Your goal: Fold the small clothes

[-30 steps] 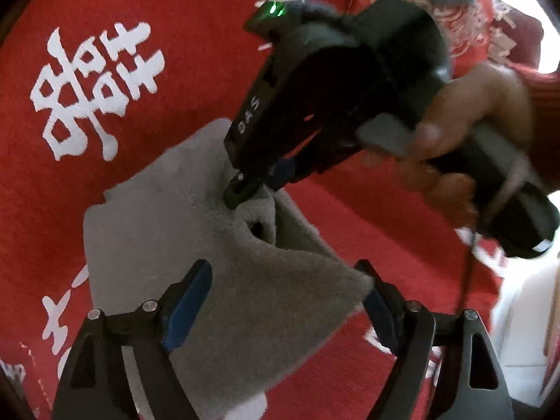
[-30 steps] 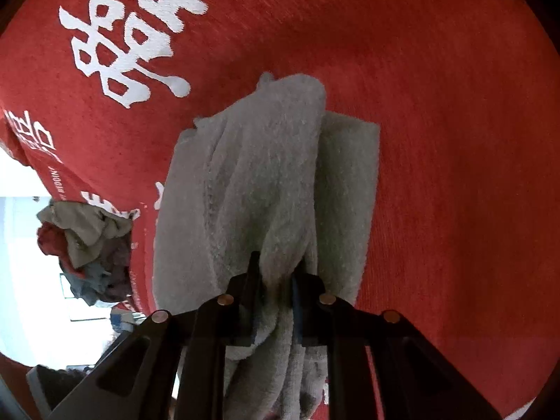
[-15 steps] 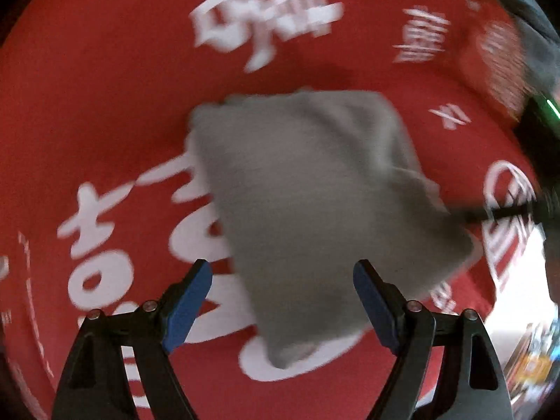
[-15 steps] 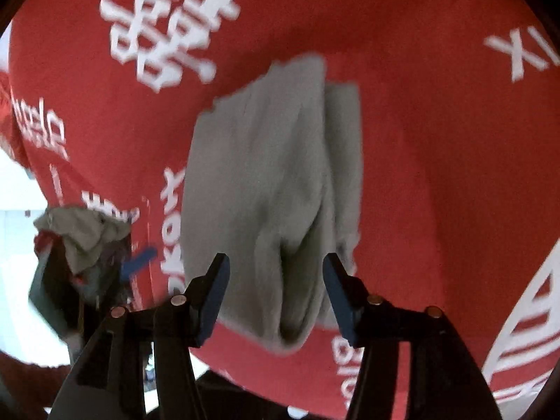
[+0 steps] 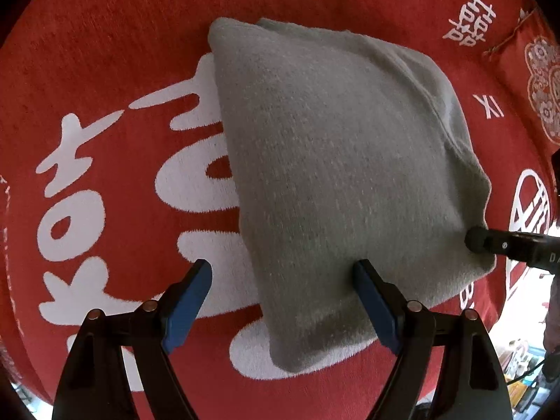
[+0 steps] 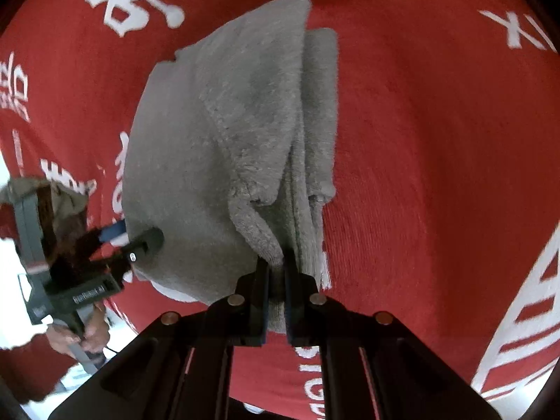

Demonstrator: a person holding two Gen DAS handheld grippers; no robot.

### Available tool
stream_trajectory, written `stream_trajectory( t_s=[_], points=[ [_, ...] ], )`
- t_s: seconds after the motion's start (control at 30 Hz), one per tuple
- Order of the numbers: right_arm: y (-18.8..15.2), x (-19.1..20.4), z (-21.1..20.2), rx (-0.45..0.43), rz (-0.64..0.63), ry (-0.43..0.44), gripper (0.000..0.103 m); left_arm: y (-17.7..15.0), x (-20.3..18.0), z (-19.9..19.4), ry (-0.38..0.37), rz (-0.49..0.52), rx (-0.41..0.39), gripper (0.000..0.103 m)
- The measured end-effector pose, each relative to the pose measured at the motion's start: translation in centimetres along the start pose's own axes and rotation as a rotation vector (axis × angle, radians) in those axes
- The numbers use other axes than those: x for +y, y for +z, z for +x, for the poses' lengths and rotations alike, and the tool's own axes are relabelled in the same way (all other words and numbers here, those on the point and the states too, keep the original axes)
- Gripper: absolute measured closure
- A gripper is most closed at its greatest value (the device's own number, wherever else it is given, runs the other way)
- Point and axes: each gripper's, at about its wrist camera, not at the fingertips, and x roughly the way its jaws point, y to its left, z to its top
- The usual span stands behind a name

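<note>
Nearest the right wrist camera, the right hand-held gripper (image 6: 276,273) has just closed again after briefly opening, and its jaws now pinch the near edge of the grey cloth (image 6: 224,147), where the folded layers bunch. This regrip suggests another fold or a straightening tug is being set up. The left hand-held gripper (image 5: 283,301) has swung over the cloth's near corner and hovers with jaws wide, one finger over the cloth, one beside it, gripping nothing. Beyond, the folded cloth lies flat on the red patterned cover (image 5: 105,52).
</note>
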Motion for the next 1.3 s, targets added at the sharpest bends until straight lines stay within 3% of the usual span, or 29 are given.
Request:
stream_trajectory(
  t_s=[0.17,0.3,0.37,0.53,0.57,0.6,0.63,0.7,1.0,1.3],
  points=[
    [-0.2,-0.5,-0.7,0.01,0.05,0.013,0.096,-0.1,0.0,-1.6,0.049,-0.004,0.017,0.019],
    [-0.2,0.0,-1.5,0.032,0.058,-0.007,0.095,-0.5,0.7,-3.5,0.045,-0.053,0.004,0.019],
    [0.0,0.7,-1.4,0.049,0.054,-0.018,0.095,-0.8,1.2,-4.3,0.037,-0.094,0.003,0.0],
    [0.2,0.9,-1.6,0.09,0.04,-0.042,0.093,-1.3,2.3,-5.5,0.03,-0.179,0.015,0.0],
    [0.2,1.0,-1.6,0.097,0.035,-0.055,0.091,-1.6,2.5,-5.7,0.032,-0.191,0.015,0.0],
    [0.3,1.1,-1.7,0.103,0.03,-0.077,0.078,-2.2,3.1,-6.3,0.035,-0.203,0.014,0.0],
    [0.5,1.3,-1.7,0.106,0.025,-0.111,0.055,-2.2,3.0,-6.3,0.041,-0.211,0.013,0.0],
    [0.6,1.3,-2.0,0.102,0.018,-0.166,0.037,-2.2,2.8,-6.2,0.048,-0.23,0.01,0.0],
    [-0.2,3.3,-4.2,0.025,-0.015,-0.121,0.037,-4.1,4.4,-6.3,-0.025,-0.259,0.0,0.0],
    [-2.9,7.2,-3.5,-0.049,-0.008,-0.011,0.03,-6.4,5.9,-9.8,-0.044,-0.229,-0.156,0.0]
  ],
)
